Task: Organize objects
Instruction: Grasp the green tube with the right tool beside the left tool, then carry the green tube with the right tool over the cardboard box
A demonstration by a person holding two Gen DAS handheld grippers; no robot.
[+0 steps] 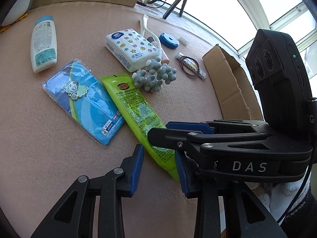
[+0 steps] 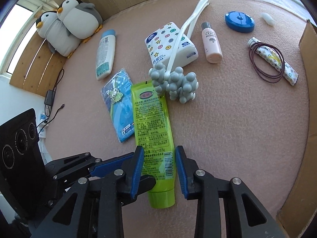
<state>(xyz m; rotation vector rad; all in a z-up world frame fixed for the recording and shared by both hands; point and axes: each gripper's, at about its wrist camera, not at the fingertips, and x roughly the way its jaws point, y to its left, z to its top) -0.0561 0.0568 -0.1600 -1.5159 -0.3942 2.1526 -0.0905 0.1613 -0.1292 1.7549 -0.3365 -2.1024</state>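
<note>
A green tube (image 1: pixel 134 107) (image 2: pixel 152 123) lies on the pink felt surface, cap end toward me. My right gripper (image 2: pixel 159 166) is open, its blue pads on either side of the tube's lower part, close to its edges. In the left wrist view it (image 1: pixel 158 131) reaches in from the right over the tube. My left gripper (image 1: pixel 159 170) is open too, around the cap end, which lies against its right finger. Its fingers (image 2: pixel 111 164) come in from the left in the right wrist view, one tip at the tube.
Beyond the tube lie a grey-balled massage roller (image 2: pixel 174 83), a tissue pack (image 2: pixel 168 43), a blue card packet (image 2: pixel 120 103), a white bottle (image 2: pixel 105 55), a pink bottle (image 2: pixel 212 43), a blue tin (image 2: pixel 239 21) and a patterned tube with hair ties (image 2: pixel 273 63). An open cardboard box (image 2: pixel 309 99) stands right; plush penguins (image 2: pixel 69 23) sit far left.
</note>
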